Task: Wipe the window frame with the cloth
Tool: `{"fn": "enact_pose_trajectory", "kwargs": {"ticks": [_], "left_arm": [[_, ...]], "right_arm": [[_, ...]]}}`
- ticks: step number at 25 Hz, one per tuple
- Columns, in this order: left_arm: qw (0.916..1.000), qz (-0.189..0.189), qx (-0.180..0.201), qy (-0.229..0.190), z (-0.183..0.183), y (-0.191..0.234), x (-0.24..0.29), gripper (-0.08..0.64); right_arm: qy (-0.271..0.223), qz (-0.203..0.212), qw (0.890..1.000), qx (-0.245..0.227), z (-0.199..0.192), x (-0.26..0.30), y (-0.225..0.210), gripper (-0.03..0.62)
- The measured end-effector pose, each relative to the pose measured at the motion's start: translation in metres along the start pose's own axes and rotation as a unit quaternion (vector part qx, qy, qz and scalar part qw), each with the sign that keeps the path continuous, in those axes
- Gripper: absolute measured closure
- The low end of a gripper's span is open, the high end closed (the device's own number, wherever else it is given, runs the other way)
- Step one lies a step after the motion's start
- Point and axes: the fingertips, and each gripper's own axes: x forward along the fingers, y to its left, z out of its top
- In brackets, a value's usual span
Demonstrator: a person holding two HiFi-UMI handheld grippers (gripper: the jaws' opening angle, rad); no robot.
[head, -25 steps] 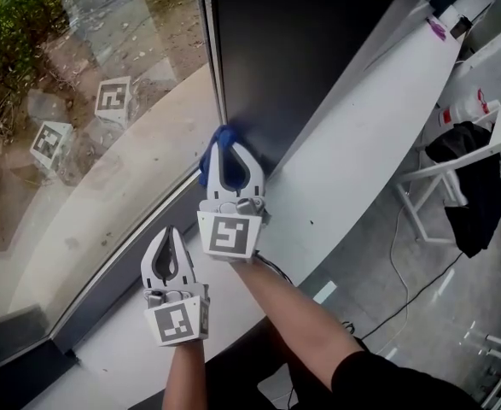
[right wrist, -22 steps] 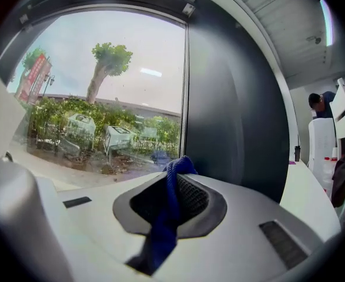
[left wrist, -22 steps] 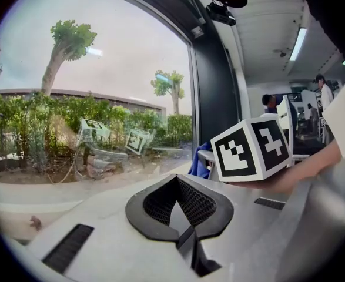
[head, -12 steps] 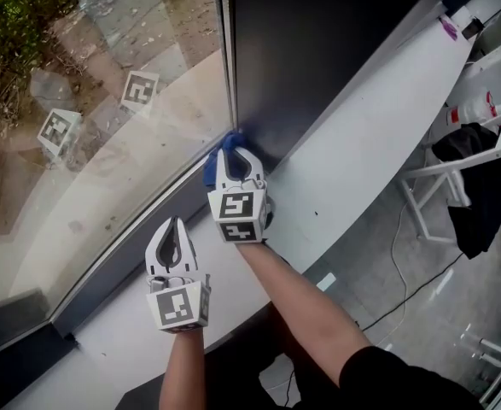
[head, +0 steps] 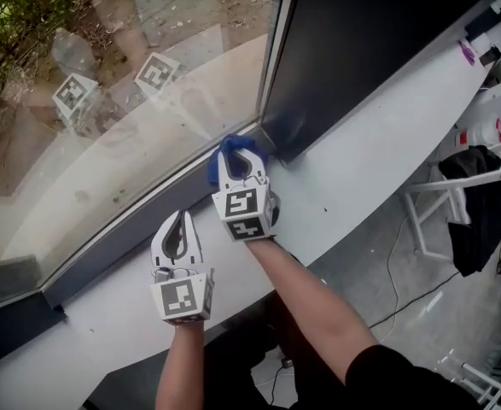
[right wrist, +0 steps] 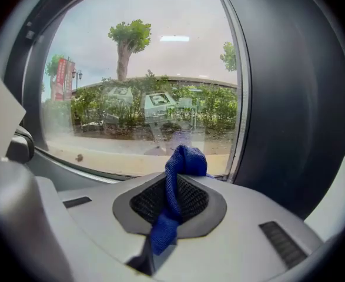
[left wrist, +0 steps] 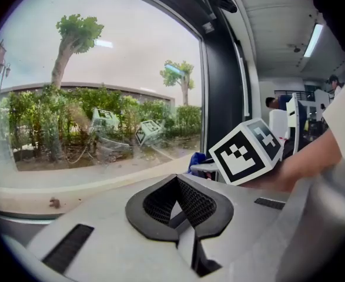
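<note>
Our right claw [head: 239, 164] is clenching the blue cloth [right wrist: 181, 164], holding it against the frame [head: 131, 226] at the pane's lower corner. Our left claw [head: 178, 231] is hovering clenched and empty over the sill [head: 365, 165], just beside.

The head view looks steeply down from above on the white surface [head: 378, 152], the glass [head: 105, 126], the left tool [head: 179, 218] and the right tool [head: 237, 154]. The left tool's camera sits low, facing the glass, with the right tool close at its right. The right tool's camera is very near the dark frame [right wrist: 290, 98]. All three views share the glass and, it seems, the blue cloth [head: 217, 165].
</note>
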Motion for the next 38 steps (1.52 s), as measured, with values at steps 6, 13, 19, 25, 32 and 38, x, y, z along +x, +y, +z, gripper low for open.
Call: {"fn": "enact_pose_trajectory", "kwargs": {"ticks": [6,13,19,25,32,38], "left_arm": [[0.9992,0.034,-0.023,0.007,-0.018,0.027,-0.023,0.557],[0.9966,0.072,-0.040,0.004,-0.027,0.052,-0.055,0.557],[0.9938,0.091,-0.064,0.001,-0.035,0.066,-0.081,0.557],[0.9900,0.119,-0.069,0.031,-0.039,0.088,-0.132,0.557],[0.9839,0.156,-0.087,-0.003,-0.058,0.082,-0.131,0.557],[0.9769,0.187,-0.104,0.001,-0.061,0.090,-0.136,0.557]], "right_arm": [[0.001,0.045,0.997,-0.063,0.003,-0.003,0.050,0.566],[0.007,0.095,0.987,-0.130,0.009,-0.009,0.103,0.566],[0.002,0.135,0.974,-0.183,0.007,-0.009,0.138,0.566],[-0.005,0.221,0.950,-0.222,0.004,-0.012,0.215,0.566],[0.001,0.228,0.942,-0.245,0.001,-0.008,0.205,0.566],[0.008,0.253,0.933,-0.255,0.000,-0.012,0.216,0.566]]}}
